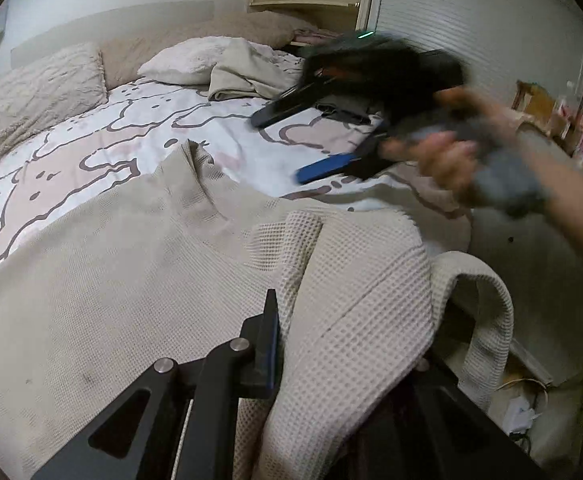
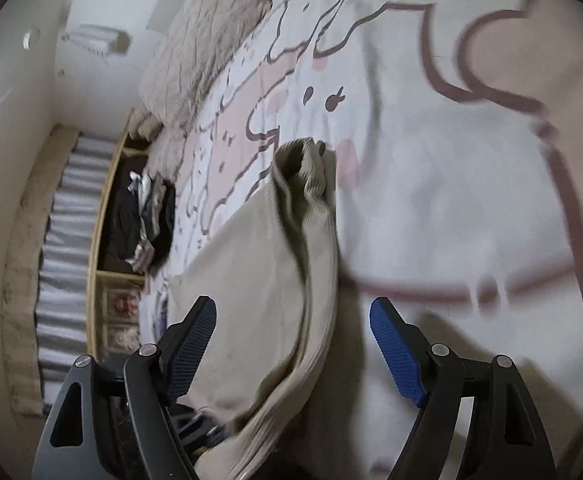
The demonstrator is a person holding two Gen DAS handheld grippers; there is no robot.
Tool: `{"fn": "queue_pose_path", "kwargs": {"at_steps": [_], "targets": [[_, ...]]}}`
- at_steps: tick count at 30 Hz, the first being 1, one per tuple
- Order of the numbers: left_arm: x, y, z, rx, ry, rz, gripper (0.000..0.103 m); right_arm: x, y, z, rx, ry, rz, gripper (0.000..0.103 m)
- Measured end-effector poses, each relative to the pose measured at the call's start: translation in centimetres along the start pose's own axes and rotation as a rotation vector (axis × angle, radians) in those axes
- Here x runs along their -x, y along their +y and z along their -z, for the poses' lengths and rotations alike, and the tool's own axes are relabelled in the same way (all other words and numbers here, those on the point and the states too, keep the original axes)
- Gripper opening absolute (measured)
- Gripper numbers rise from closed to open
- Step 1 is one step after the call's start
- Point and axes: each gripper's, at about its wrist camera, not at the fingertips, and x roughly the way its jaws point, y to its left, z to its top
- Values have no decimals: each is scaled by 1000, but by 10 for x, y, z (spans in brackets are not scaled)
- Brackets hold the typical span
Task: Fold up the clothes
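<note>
Two hand-held grippers work over a beige waffle-knit garment [image 1: 151,280] spread on the bed's patterned duvet [image 1: 91,140]. The left hand-held gripper [image 1: 283,344] has only one finger [image 1: 269,344] in plain sight; thick folds of the garment cover the other, so it looks clamped on a bunched edge, though the far side of the grip is hidden. Part of the cloth droops over the bed's edge in a loop. The right hand-held gripper [image 2: 291,344] is blurred in the left view, held by a hand [image 1: 451,160]; its own camera shows the blue pads [image 2: 395,352] wide apart, hovering above the garment's folded edge with nothing between them. Pillows [image 1: 39,84] lie at the headboard.
</note>
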Motion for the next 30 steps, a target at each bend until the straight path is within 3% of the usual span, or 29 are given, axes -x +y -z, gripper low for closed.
{"fn": "queue_pose_path", "kwargs": {"at_steps": [7,10,13,15,17,23,30], "targets": [[10,14,-4,38,-11,50,11,-59,-2,-40,78,115,-65,77],[12,17,-7,56,-10,70,11,-80,15,-48,153,148,-50,68],[10,17,-9,56,-4,76,11,-108,28,-55,180,191,11,48],[9,20,-10,69,-1,80,11,-106,35,-55,194,177,68,17],[13,25,-10,103,-8,97,11,-104,41,-55,207,162,124,15],[57,39,-7,148,-75,103,10,-70,97,-42,245,33,126,13],[144,83,31,233,-149,-91,10,-97,210,-16,363,38,65,13]]}}
